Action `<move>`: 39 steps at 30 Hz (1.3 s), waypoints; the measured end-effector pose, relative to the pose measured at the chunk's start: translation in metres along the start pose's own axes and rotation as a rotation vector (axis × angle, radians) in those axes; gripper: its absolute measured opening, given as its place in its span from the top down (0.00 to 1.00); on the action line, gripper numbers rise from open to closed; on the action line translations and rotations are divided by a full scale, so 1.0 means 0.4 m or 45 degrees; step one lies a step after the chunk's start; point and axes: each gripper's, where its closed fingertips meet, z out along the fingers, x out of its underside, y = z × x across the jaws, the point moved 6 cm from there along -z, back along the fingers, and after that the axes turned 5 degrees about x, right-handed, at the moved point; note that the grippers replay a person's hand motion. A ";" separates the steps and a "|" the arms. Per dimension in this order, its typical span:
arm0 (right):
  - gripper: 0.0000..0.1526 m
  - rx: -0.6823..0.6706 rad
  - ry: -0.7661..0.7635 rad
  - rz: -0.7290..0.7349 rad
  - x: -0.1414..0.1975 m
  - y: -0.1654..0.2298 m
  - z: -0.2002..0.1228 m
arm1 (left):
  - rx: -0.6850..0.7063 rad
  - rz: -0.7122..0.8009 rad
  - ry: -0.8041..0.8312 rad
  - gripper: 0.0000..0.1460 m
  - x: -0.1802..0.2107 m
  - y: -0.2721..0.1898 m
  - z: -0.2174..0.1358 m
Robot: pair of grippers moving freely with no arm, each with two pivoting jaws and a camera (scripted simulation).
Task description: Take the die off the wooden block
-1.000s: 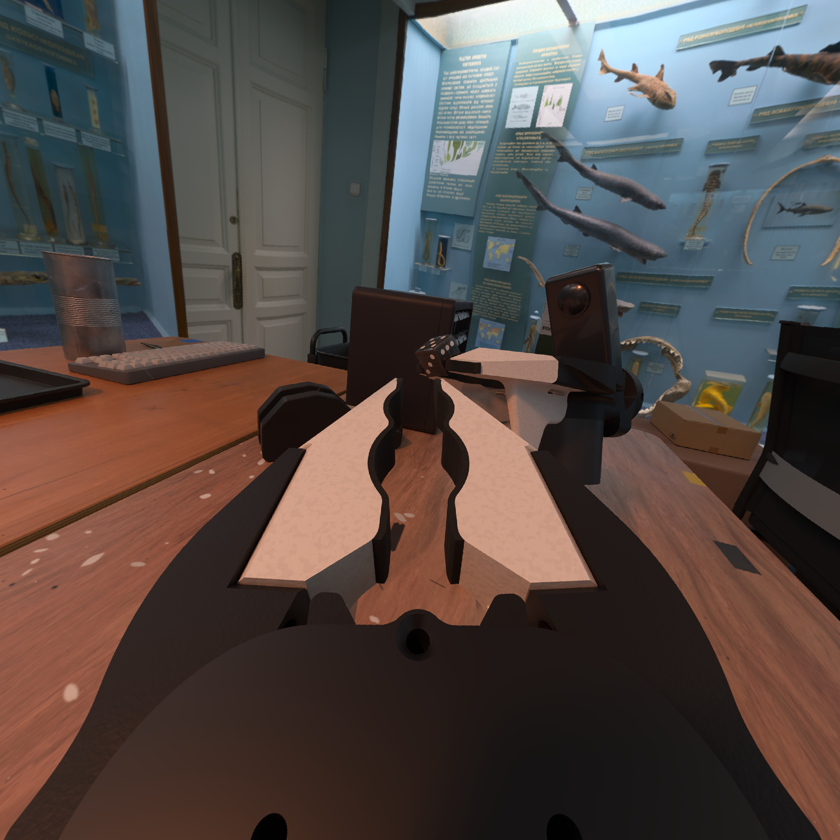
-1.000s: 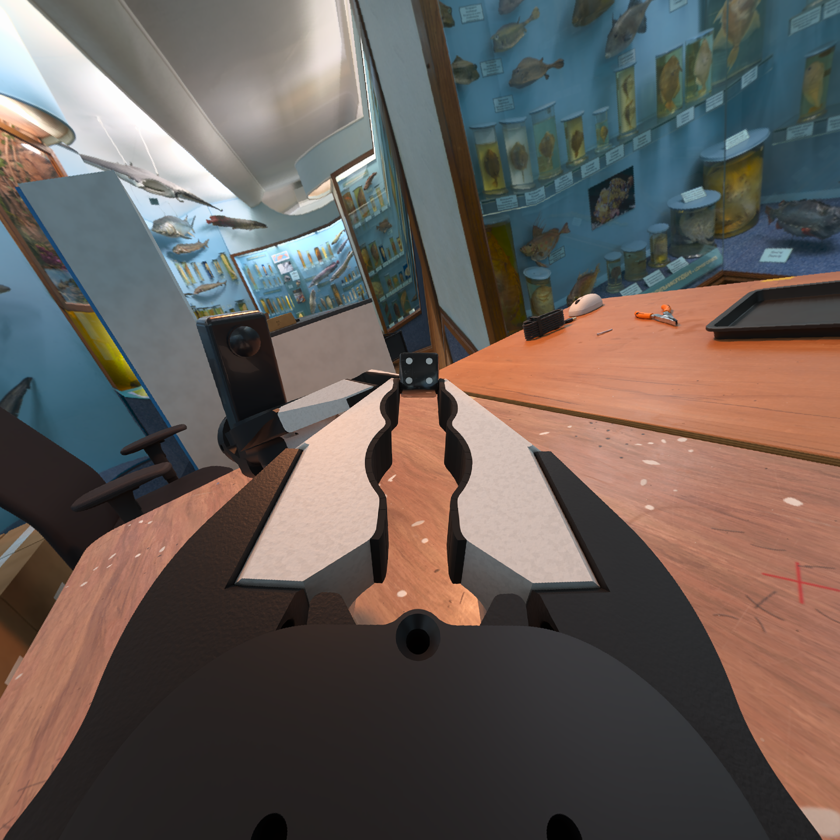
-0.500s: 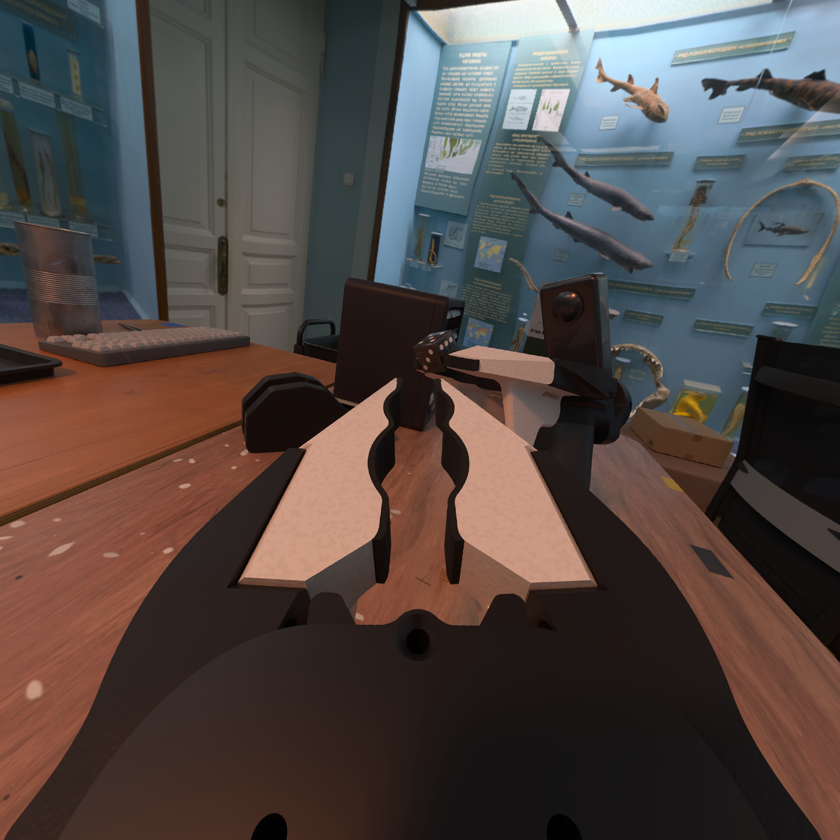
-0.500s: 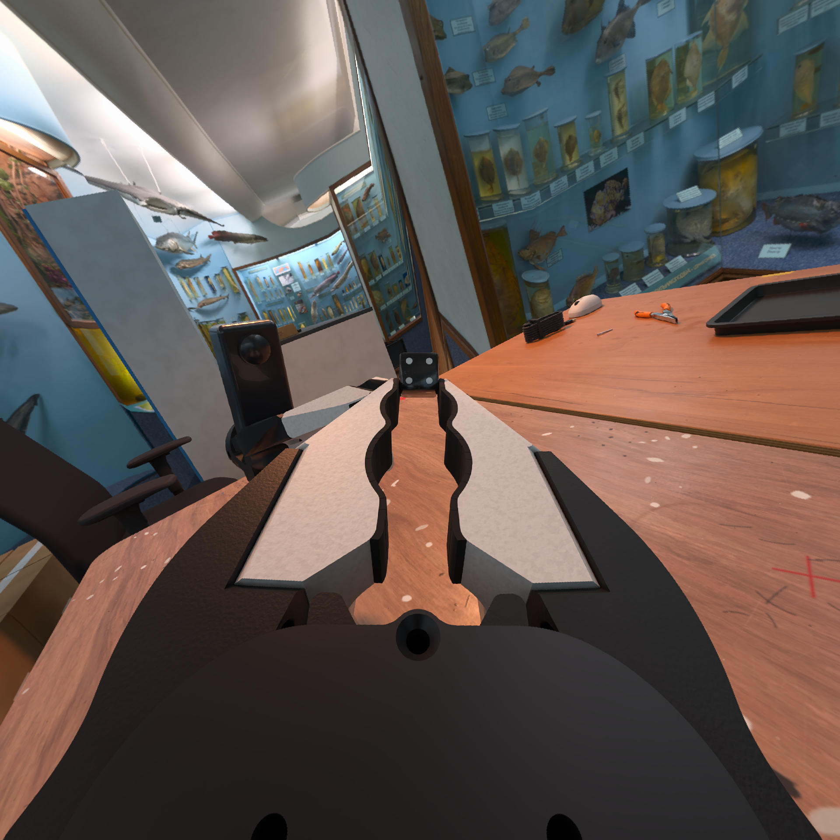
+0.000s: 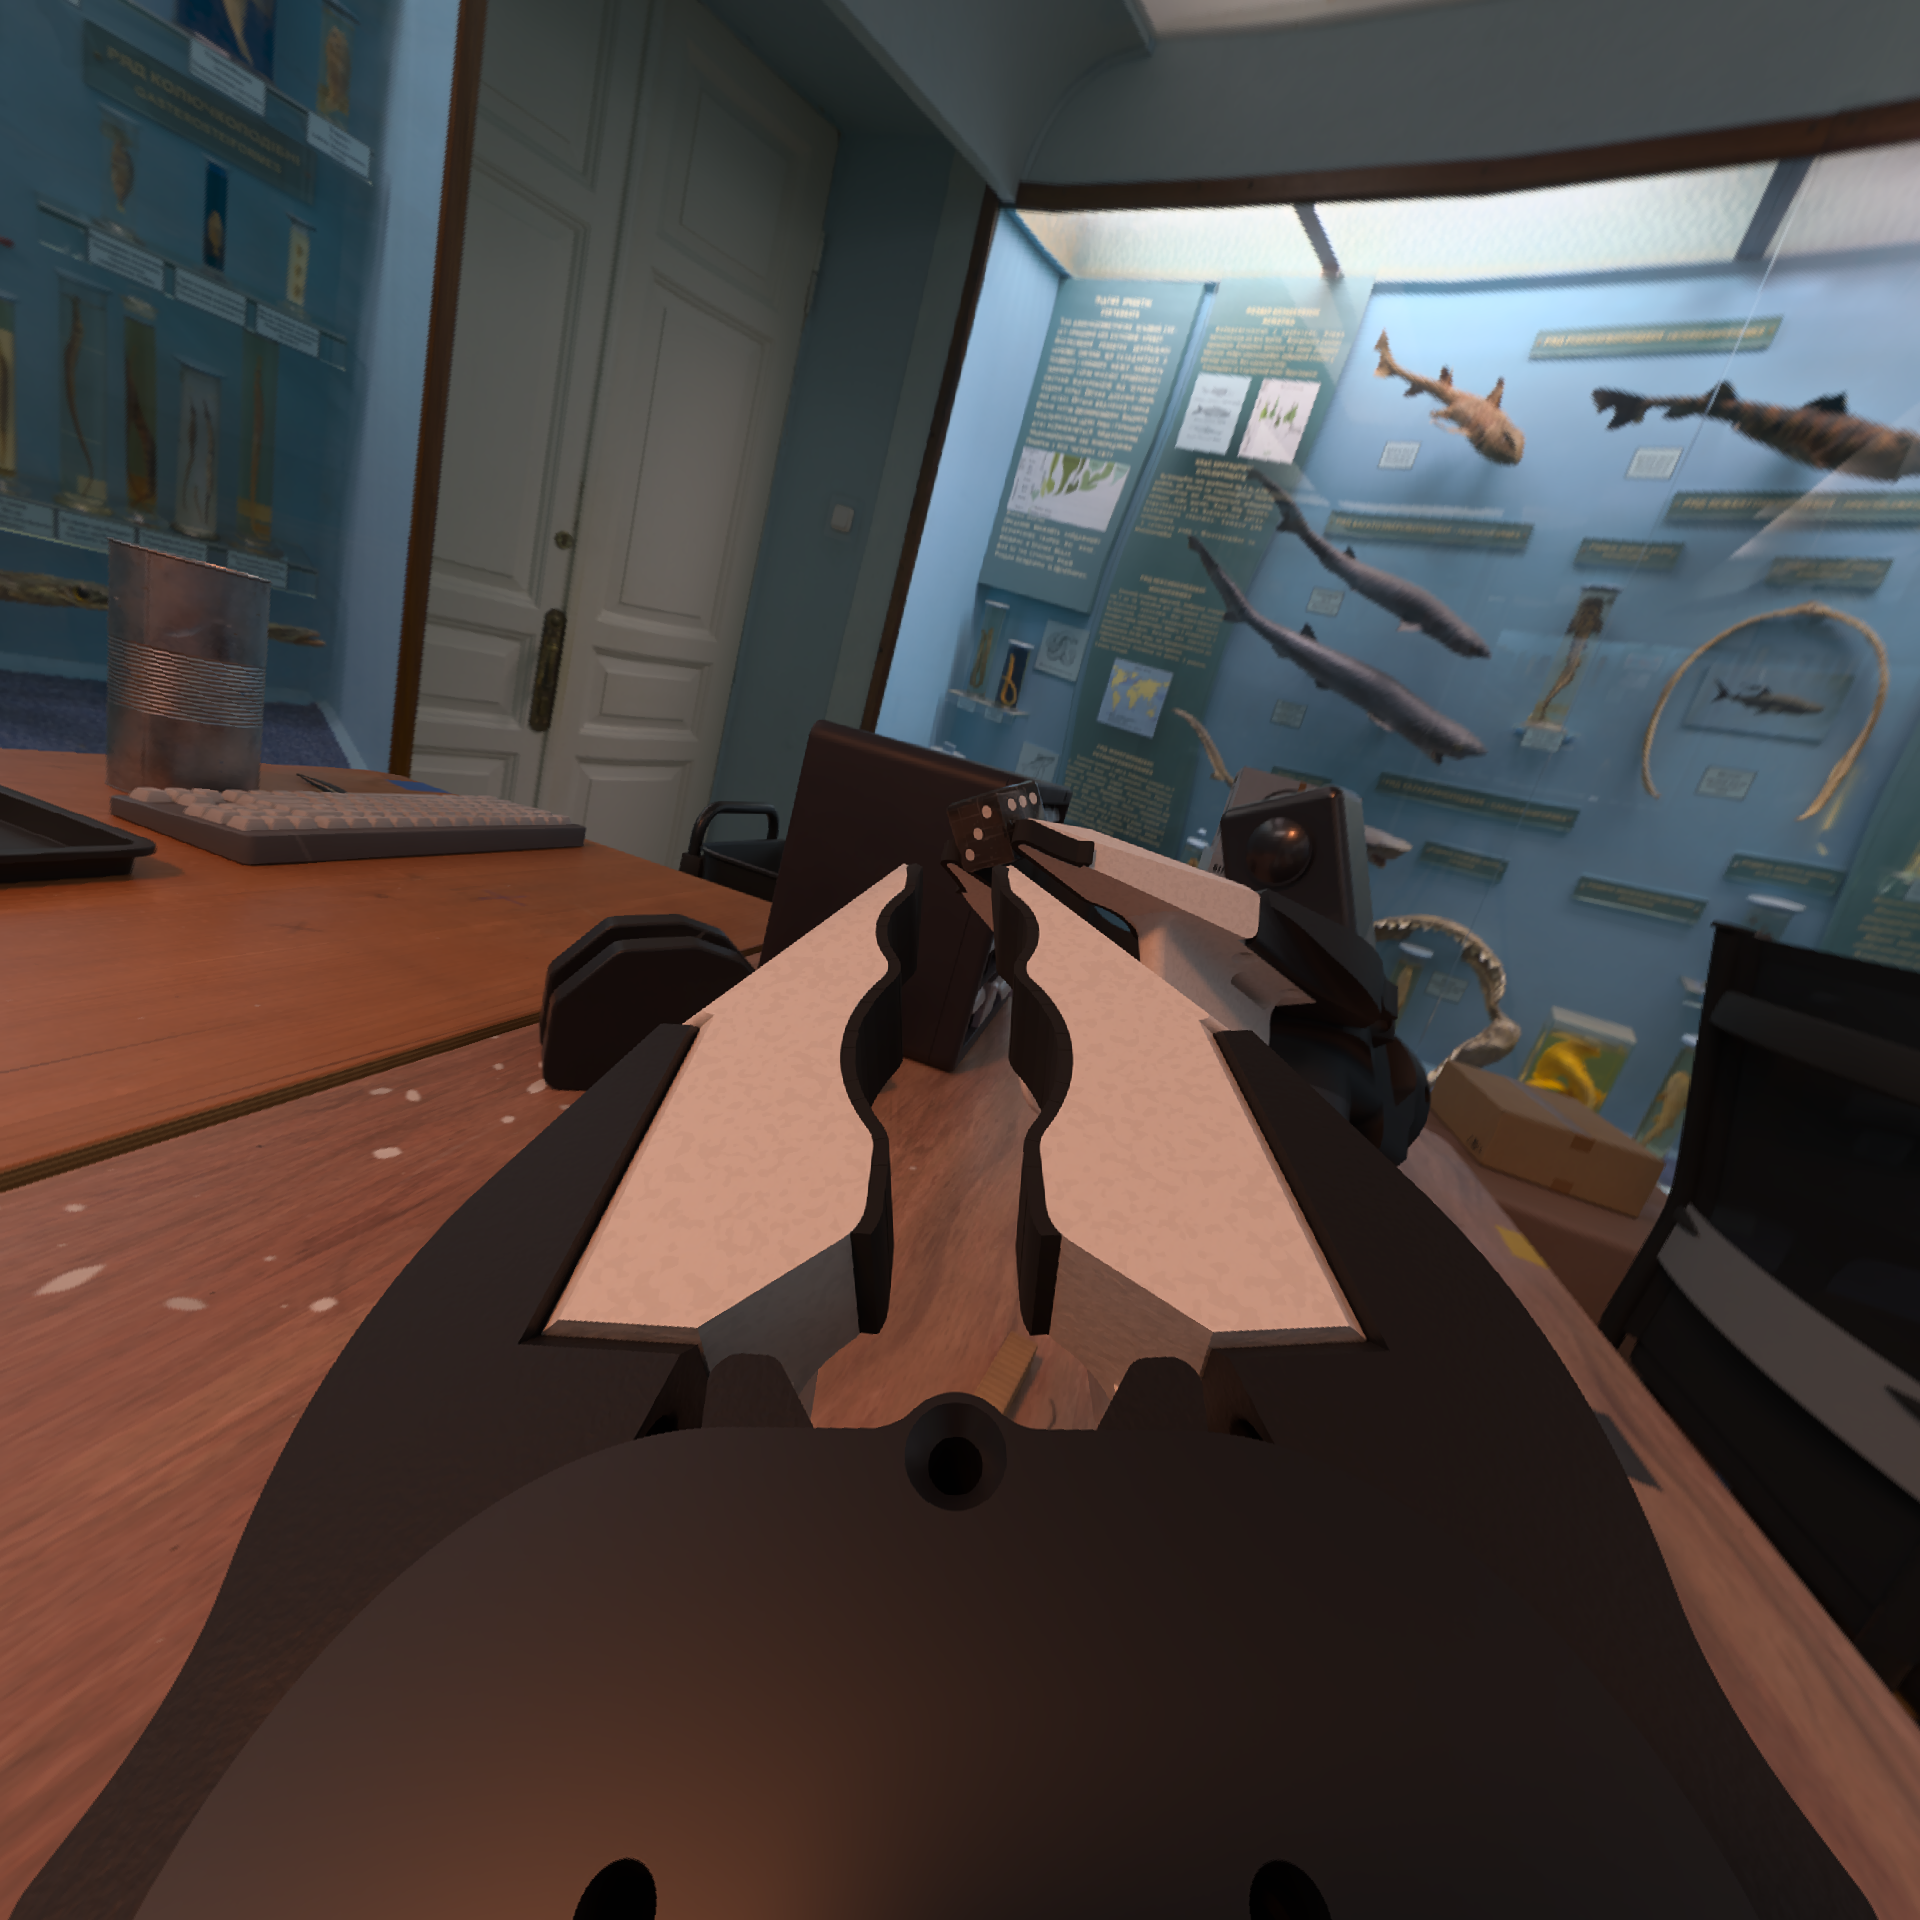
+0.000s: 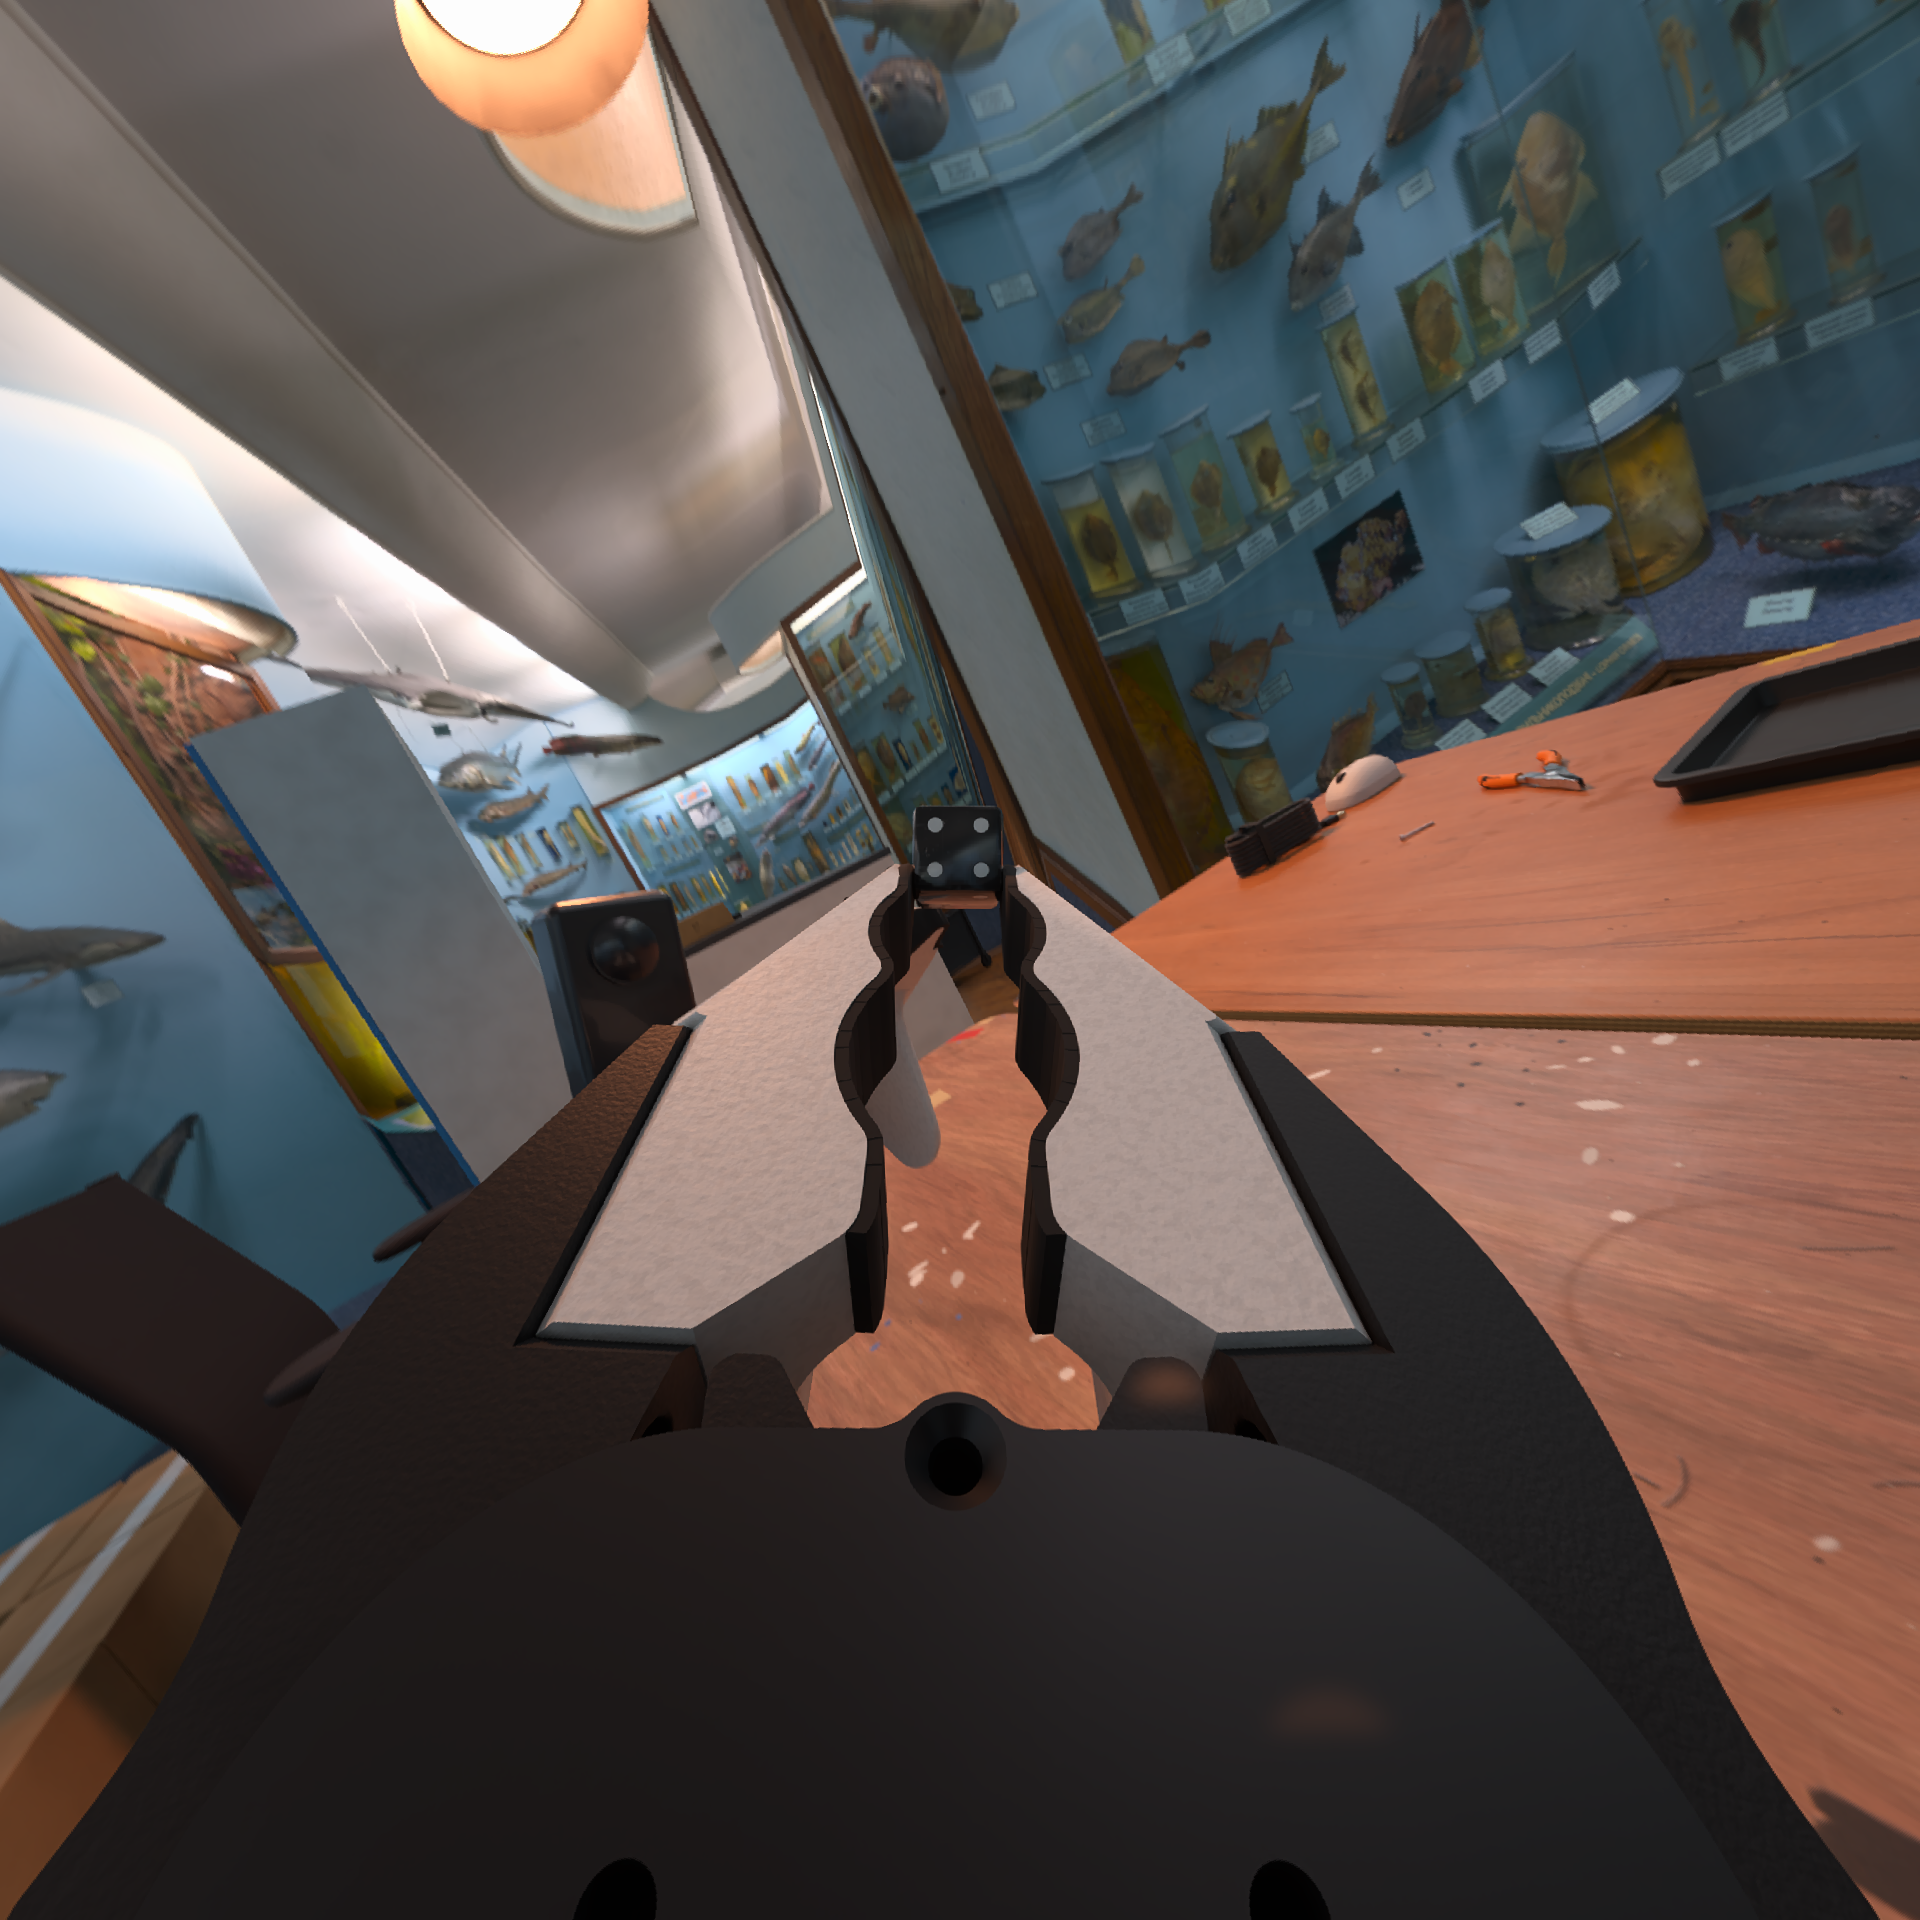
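A black die (image 6: 956, 844) with white pips sits between the tips of my right gripper (image 6: 956, 883), which is shut on it. In the left wrist view the die (image 5: 992, 826) is just above the tips of my left gripper (image 5: 956, 883). My left gripper is shut on the dark wooden block (image 5: 940, 982), which stands tilted between its fingers. The block's top (image 6: 956, 900) shows right under the die; I cannot tell whether they touch. The right gripper's pale fingers (image 5: 1164, 894) reach in from the right.
The wooden table (image 5: 260, 1299) carries a keyboard (image 5: 343, 826), a metal can (image 5: 187, 665), a black tray (image 6: 1808, 727), a black round part (image 5: 634, 987), a mouse (image 6: 1361, 779) and an orange tool (image 6: 1532, 777). A dark chair (image 5: 1808, 1195) stands on the right.
Both views have tipped upward and risen from the table. The die stays in the right gripper's tips. The block between the left fingers now leans.
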 end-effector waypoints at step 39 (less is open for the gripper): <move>0.89 -0.010 -0.104 0.064 -0.023 -0.001 -0.007 | -0.026 -0.133 -0.061 0.91 0.014 -0.023 0.022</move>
